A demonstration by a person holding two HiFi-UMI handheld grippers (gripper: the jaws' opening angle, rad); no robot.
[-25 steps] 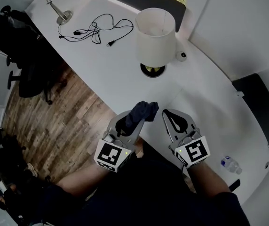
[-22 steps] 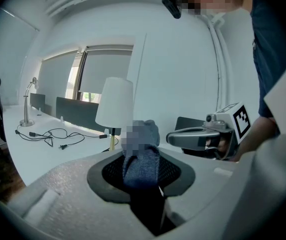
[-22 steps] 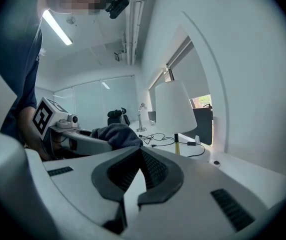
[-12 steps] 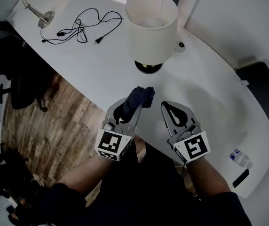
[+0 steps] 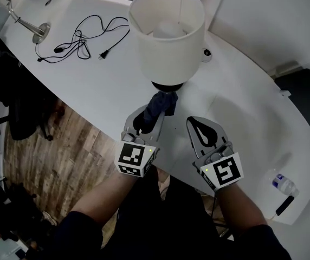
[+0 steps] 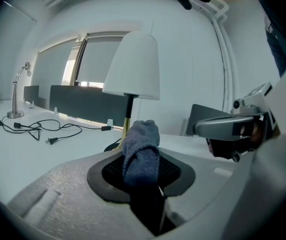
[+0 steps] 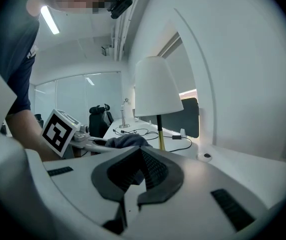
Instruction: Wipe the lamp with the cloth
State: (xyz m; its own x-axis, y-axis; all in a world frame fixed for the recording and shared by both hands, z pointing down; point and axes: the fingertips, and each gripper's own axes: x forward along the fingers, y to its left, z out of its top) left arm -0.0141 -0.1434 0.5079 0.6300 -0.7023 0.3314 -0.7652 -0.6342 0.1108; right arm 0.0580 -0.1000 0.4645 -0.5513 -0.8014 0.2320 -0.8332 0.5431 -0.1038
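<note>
A table lamp with a white shade (image 5: 166, 34) stands on the white desk (image 5: 111, 91); its dark base (image 5: 168, 85) shows just under the shade. My left gripper (image 5: 152, 112) is shut on a dark blue cloth (image 5: 163, 102), whose bunched end lies just in front of the base. In the left gripper view the cloth (image 6: 142, 149) sticks up between the jaws, with the shade (image 6: 132, 66) and brass stem (image 6: 126, 121) behind it. My right gripper (image 5: 204, 134) is shut on nothing, beside the left one. From it I see the shade (image 7: 155, 86) and the cloth (image 7: 125, 141).
A black cable (image 5: 82, 37) and a silver desk lamp (image 5: 27, 23) lie far left on the desk. A small white round device (image 5: 206, 52) sits behind the shade. A water bottle (image 5: 285, 184) and a black pen (image 5: 284, 205) rest at the right corner. A black office chair (image 5: 14, 91) stands on the wood floor.
The left gripper has carried the cloth forward, up to the lamp's base. The lamp now looms larger and closer in the head view. The right gripper has barely moved.
</note>
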